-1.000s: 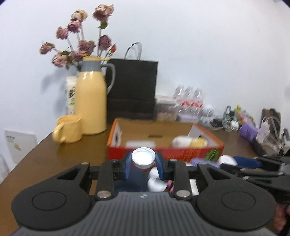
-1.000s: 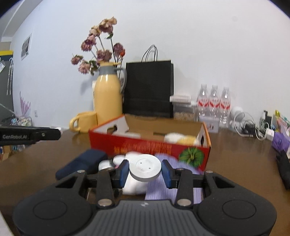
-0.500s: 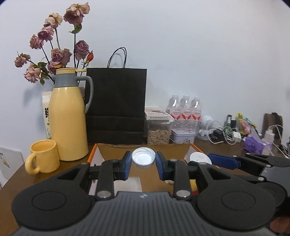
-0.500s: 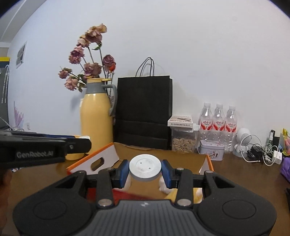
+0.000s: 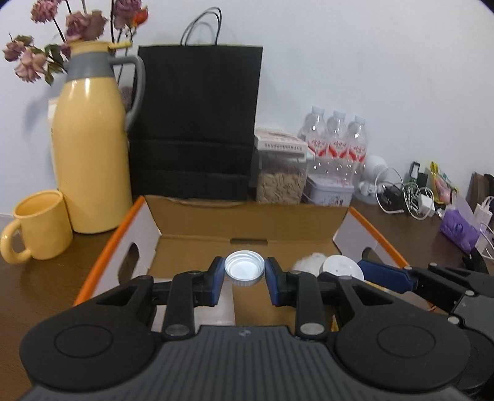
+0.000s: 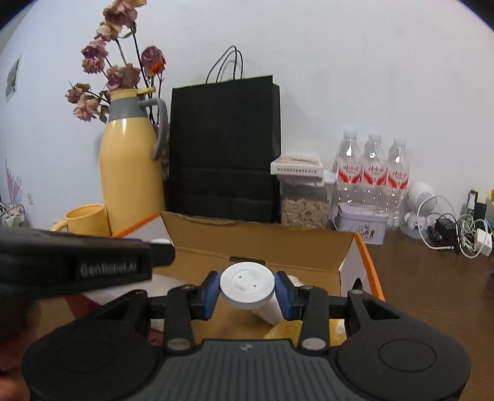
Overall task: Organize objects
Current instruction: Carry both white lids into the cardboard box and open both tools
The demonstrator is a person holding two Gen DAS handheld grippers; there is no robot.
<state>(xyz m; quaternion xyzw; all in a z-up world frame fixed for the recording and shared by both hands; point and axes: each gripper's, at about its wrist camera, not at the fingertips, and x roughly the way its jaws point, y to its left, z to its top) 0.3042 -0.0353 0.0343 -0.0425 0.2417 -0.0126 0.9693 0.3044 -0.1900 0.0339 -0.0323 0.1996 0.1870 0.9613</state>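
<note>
A: What does the left hand-held gripper [image 5: 244, 274] carry?

B: A small silver metal cap [image 5: 244, 268], open side up, pinched between the blue pads [image 5: 216, 279]. It hangs above the inside of the cardboard box [image 5: 247, 222], over the brown floor near the back wall.

A: And the right hand-held gripper [image 6: 247, 294]?

B: It grips a white round lid [image 6: 247, 288], flat face up with a few tiny holes, pads pressed against both sides. That one also sits above the box [image 6: 256, 243], over its right half. In the left view the same lid [image 5: 342, 267] shows beside the right gripper's blue pad [image 5: 383, 277].

A: Is anything already in the box?

B: Something white and fluffy [image 5: 308, 263] lies toward the right side, and a yellow thing [image 6: 284, 330] shows under the right gripper. What they are cannot be told.

A: What stands around the box?

B: It rests on a brown counter [image 5: 40, 290]. To its left are a yellow mug [image 5: 40, 228] and a tall yellow jug [image 5: 89, 154] with a grey collar, dried roses [image 5: 77, 24] behind it. Right behind the box stands a black paper bag [image 5: 197, 123]. To the bag's right come a clear jar of seeds [image 5: 281, 182], a small tin [image 5: 330, 191] and three water bottles [image 5: 336, 142]. Farther right lies a tangle of cables and chargers [image 5: 407, 197].
</note>
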